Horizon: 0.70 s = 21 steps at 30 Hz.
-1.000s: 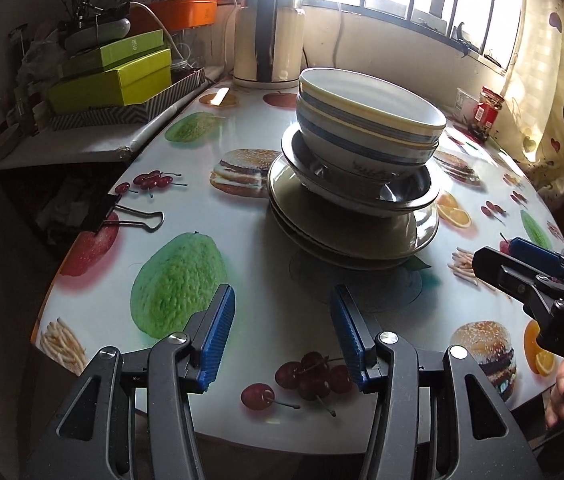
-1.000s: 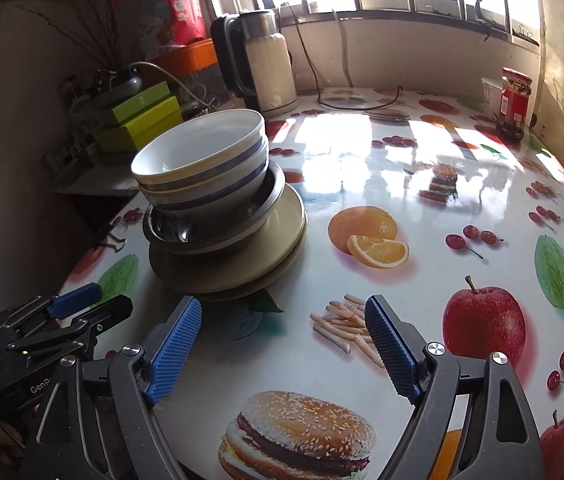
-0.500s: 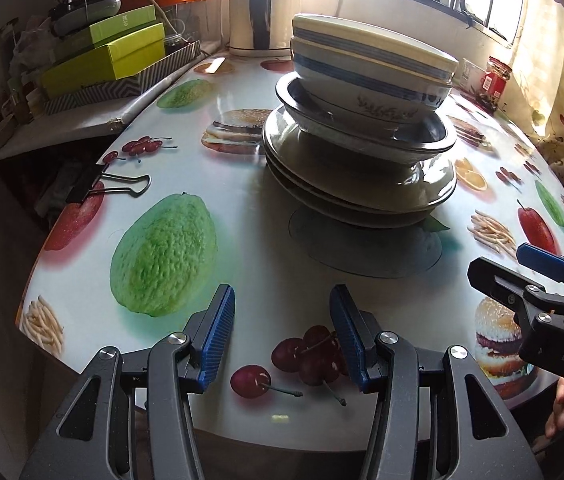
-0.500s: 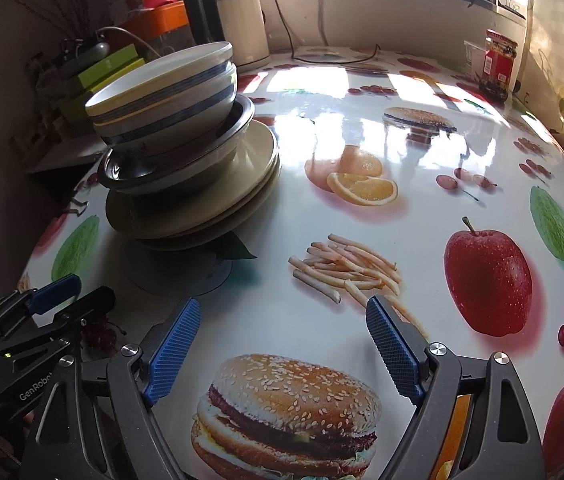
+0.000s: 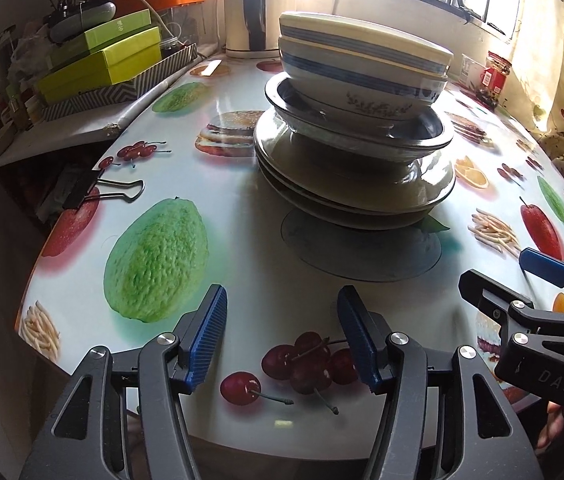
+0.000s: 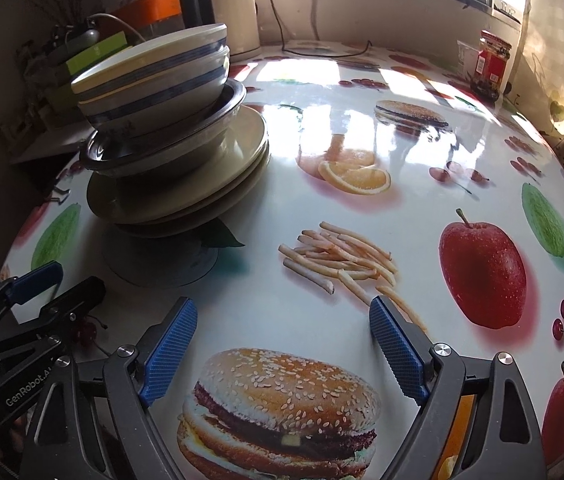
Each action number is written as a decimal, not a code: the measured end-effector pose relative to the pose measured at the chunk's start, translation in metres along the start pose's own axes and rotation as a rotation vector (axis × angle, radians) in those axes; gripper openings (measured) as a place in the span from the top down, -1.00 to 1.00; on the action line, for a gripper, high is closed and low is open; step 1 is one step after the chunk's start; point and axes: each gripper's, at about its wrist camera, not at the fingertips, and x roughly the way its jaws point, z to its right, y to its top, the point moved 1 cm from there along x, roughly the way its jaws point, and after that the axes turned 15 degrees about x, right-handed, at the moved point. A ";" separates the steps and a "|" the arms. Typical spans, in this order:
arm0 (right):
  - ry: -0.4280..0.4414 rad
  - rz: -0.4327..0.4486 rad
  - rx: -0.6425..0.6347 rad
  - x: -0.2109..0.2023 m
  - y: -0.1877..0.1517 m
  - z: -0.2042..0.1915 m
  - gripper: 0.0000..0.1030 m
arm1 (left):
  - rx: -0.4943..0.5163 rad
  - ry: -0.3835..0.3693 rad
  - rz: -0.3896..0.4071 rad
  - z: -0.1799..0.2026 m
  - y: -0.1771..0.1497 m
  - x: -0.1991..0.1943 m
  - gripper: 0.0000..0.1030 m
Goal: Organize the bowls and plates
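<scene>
One stack of dishes stands on the fruit-print table: two blue-banded white bowls [image 5: 366,68] nested on top, a metal bowl [image 5: 362,136] under them, and beige plates [image 5: 354,196] at the bottom. The stack also shows in the right wrist view, with the bowls [image 6: 157,84] above the plates [image 6: 185,188]. My left gripper [image 5: 282,336] is open and empty, low near the table's front edge, in front of the stack. My right gripper [image 6: 282,348] is open and empty, to the right of the stack.
A black binder clip [image 5: 93,192] lies at the table's left edge. Green boxes [image 5: 101,60] sit on a side shelf. A kettle [image 6: 233,8] stands behind the stack. A red jar [image 6: 492,64] stands at the far right by the window.
Both grippers have dropped lower and moved closer to the stack, which now looms larger. Both stay open and empty. The dishes have not moved.
</scene>
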 end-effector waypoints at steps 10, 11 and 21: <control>-0.020 0.000 0.001 0.003 -0.001 0.001 -0.92 | 0.002 -0.001 -0.001 0.002 0.001 0.001 -0.27; -0.020 0.000 0.002 0.003 -0.001 0.001 -0.92 | 0.002 0.000 -0.002 0.002 0.001 0.001 -0.27; -0.034 0.005 -0.002 0.002 -0.001 0.002 -0.93 | -0.002 0.000 0.000 0.002 0.001 0.002 -0.29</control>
